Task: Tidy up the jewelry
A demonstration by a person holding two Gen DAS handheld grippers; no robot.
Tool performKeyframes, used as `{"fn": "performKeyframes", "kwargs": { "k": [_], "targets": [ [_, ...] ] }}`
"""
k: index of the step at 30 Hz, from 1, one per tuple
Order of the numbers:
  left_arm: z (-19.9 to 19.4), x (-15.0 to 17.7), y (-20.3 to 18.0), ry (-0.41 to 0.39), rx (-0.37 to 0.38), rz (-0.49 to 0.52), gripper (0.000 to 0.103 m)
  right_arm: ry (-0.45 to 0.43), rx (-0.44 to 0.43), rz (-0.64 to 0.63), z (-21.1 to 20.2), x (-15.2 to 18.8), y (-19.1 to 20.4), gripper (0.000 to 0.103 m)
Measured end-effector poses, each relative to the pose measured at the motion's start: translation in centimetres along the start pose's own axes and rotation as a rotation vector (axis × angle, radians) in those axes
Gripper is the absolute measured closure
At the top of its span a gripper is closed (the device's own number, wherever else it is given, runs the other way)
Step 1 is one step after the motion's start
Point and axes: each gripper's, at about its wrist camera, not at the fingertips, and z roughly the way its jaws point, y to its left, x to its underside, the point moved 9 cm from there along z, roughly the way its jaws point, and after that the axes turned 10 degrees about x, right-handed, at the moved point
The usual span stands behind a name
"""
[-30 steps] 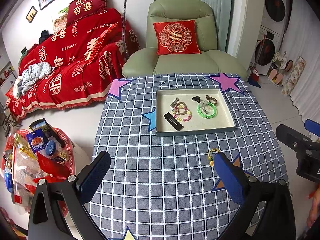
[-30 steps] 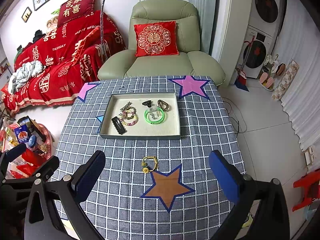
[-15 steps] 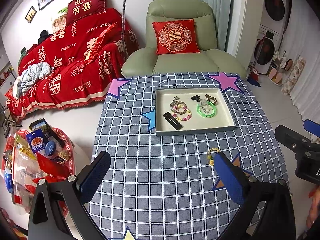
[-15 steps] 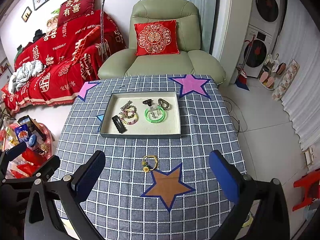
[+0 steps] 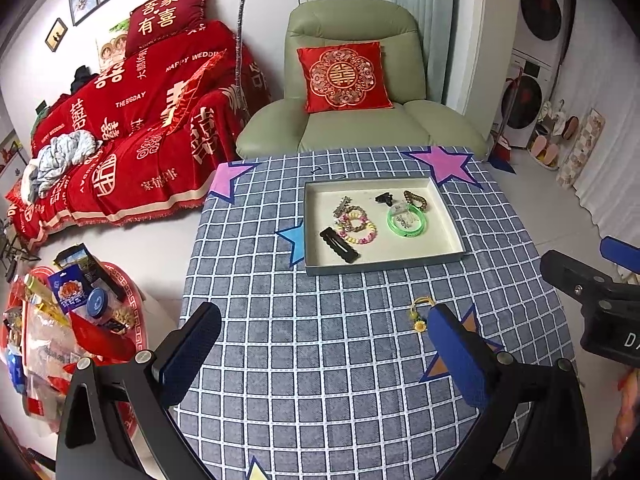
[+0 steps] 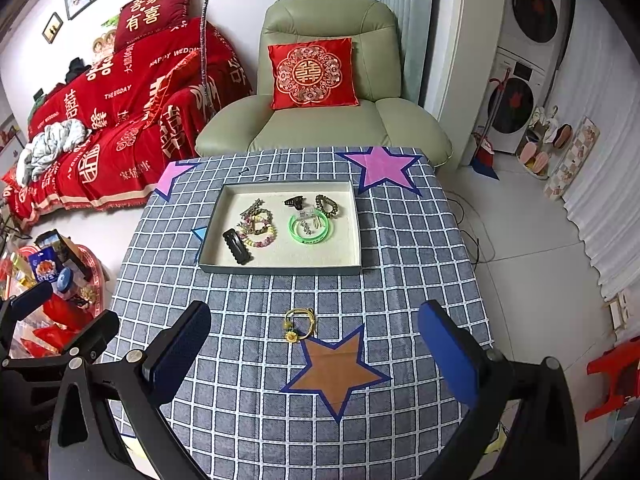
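A shallow grey tray (image 5: pixel 384 266) (image 6: pixel 280 269) sits on the checked tablecloth and holds a green bangle (image 6: pixel 309 229), a black hair clip (image 6: pixel 237 247), beaded bracelets (image 6: pixel 260 232), a small black claw clip (image 6: pixel 294 201) and a brown scrunchie (image 6: pixel 327 206). A yellow hair tie with a sunflower charm (image 6: pixel 298 324) (image 5: pixel 419 313) lies loose on the cloth in front of the tray. My left gripper (image 5: pixel 324 354) is open and empty above the near cloth. My right gripper (image 6: pixel 314 350) is open and empty, with the hair tie just beyond its fingers.
The table (image 6: pixel 400 272) carries coloured star patches. A green armchair (image 6: pixel 328 120) with a red cushion stands behind it, a red-covered sofa (image 6: pixel 120 112) at left. A red tray of snacks (image 5: pixel 60 320) sits on the floor at left. Washing machines (image 6: pixel 524 92) stand at right.
Both views have shifted very slightly; the tray and hair tie lie where they were. Both grippers stay open.
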Motion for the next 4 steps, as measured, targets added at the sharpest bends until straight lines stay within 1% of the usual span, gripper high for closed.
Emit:
{"fn": "performKeyframes", "kwargs": {
  "k": [4],
  "targets": [
    [0.13,0.07,0.03,0.009,0.001,-0.008,0.000,-0.003,0.001,-0.002,0.03,0.00,-0.05,0.000]
  ]
}}
